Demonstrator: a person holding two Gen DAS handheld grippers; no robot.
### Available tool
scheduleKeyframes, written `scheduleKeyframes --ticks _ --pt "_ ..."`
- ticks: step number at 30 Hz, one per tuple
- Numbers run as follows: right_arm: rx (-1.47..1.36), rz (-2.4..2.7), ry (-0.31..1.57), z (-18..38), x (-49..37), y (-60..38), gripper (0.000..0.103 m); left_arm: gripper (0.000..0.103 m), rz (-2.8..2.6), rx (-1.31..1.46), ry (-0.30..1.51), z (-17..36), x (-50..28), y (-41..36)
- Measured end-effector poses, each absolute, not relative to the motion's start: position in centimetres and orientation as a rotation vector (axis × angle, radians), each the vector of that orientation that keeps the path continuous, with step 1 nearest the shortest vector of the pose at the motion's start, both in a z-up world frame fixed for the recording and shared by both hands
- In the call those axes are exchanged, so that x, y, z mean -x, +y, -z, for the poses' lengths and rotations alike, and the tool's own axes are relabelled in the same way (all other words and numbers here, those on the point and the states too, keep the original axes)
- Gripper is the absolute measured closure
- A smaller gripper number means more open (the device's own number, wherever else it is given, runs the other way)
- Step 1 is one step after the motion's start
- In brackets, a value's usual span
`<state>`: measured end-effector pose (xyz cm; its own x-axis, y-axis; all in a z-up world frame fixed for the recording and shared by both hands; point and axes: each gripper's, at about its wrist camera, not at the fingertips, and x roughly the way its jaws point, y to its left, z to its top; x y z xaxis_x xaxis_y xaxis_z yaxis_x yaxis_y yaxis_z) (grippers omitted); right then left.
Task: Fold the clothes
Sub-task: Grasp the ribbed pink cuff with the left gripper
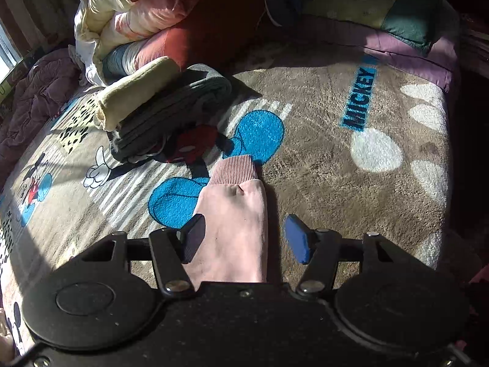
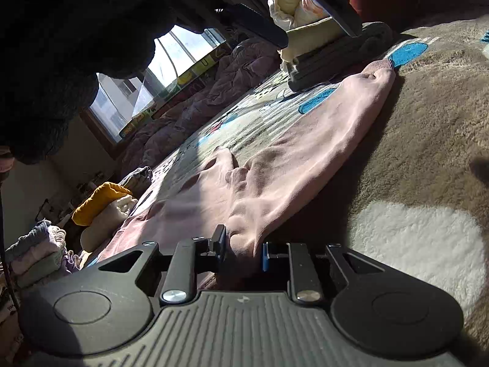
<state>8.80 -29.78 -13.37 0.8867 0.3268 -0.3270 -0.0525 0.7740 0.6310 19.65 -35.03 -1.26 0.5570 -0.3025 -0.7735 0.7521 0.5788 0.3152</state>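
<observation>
Pink garment (image 2: 290,153) lies flat on the bed blanket (image 1: 351,183), bare blanket to its right. Left hand-held gripper (image 1: 244,238) spread astride its ribbed cuff (image 1: 235,168) end; right hand-held gripper (image 2: 244,250) pinching the garment's bunched edge.

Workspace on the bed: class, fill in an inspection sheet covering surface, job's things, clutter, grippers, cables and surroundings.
Surface: Mickey blanket, sunlit in patches.
Job's things: pink garment laid flat, cuff pointing away; folded stack behind.
Clutter: bedding heap; clothes pile at the bed's far end.
Grippers: left gripper open over the pink leg; right gripper shut on the garment's edge.
Cables: nothing seen.
Surroundings: window, purple quilt.
</observation>
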Motion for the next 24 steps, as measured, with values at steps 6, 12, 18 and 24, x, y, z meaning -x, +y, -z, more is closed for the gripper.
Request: scheduleKeyframes --ticks 6,12,18,24 --pt "-0.662 -0.225 0.437 13.5 -8.9 -29.9 0.08 0.058 0.629 -0.886 0.813 5.8 -21.0 -39.5" --pt "-0.662 -0.229 0.438 13.6 -8.9 -30.1 0.08 0.084 0.494 -0.98 0.752 7.5 -21.5 -40.7" --pt "-0.604 -0.225 0.447 13.1 -8.9 -29.4 0.078 0.1 0.47 -0.847 0.698 4.6 -21.6 -38.1" --pt "-0.489 -0.212 0.452 12.1 -8.7 -28.0 0.072 0.1 0.441 -0.502 0.612 -4.0 -21.1 -29.8"
